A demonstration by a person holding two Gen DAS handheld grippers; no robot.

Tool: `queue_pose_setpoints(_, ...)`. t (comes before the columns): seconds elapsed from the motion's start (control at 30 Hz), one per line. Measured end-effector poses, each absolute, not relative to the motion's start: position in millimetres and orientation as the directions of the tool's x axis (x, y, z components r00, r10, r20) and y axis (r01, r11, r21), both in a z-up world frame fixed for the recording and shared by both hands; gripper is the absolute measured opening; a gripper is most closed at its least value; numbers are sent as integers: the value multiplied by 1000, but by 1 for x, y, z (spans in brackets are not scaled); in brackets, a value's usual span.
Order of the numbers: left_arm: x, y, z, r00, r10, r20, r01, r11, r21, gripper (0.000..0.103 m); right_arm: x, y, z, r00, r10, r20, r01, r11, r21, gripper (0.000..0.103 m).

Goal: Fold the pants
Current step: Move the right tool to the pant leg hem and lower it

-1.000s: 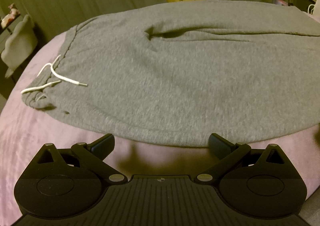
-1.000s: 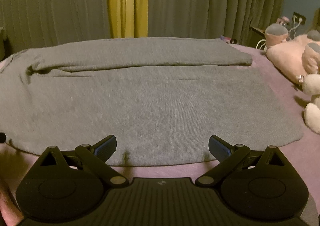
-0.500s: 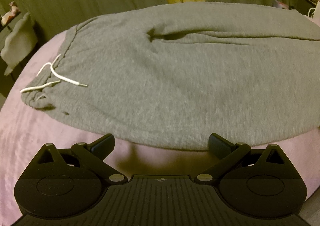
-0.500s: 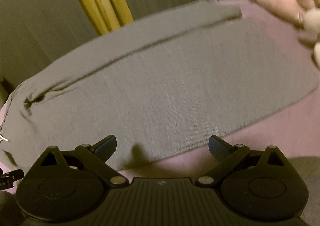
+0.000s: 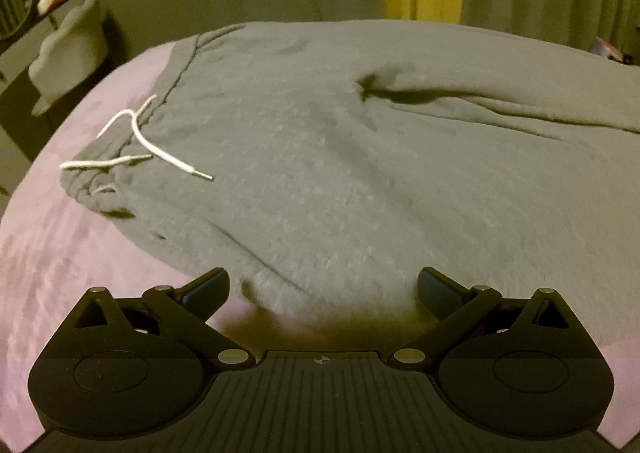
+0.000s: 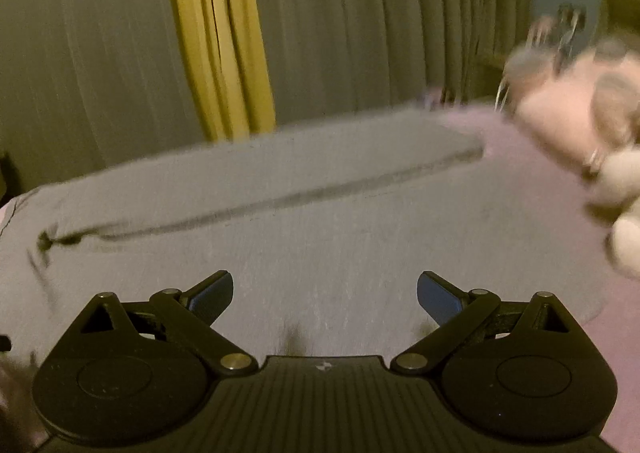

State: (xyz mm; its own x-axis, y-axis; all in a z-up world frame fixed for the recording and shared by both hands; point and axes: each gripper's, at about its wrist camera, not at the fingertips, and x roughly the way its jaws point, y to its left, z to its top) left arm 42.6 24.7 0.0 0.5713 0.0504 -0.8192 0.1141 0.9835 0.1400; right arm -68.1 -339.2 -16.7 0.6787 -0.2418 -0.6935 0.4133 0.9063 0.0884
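While spread wide and empty, left gripper point(image 5: 323, 285) low over the near side edge of the grey pants point(image 5: 380, 173), fabric edge lying between the jaws but not pinched. Likely placed so for a grab at the near hem line, ready to carry that side across. Right gripper point(image 6: 325, 291) likewise wide apart, nothing held, over the leg cloth further toward the cuffs; view smeared with motion, so exact height over the fabric not readable. Pants spread flat on the bed point(image 5: 80, 253), on a pink cover, waistband left with white drawstring point(image 5: 136, 137) loose on top. Far leg apparently lapped over the near one, dark crease at the crotch. Plush toy point(image 6: 580, 125) at the cuff end, beside the pants, blurred. Curtains point(image 6: 220, 33) beyond the bed. Fold judged barely begun; two grips along one edge suited to keeping the long cloth level.
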Motion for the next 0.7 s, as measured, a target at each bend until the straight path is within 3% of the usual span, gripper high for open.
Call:
queue_pose_setpoints(0.13,52,23,1,567,40,-823,94,989,113,103,-54,-357,-40,608,-197,-769,485,859,163,99)
queue_pose_setpoints(0.53,74,14,-4,518,-37,-854,69,998,-2,103,-37,-362,-70,630,-246,-737,532,828,179,99)
queue_pose_setpoints(0.7,82,8,-17,517,67,-853,47,993,106,103,-24,-365,-78,608,-230,-760,525,834,168,96)
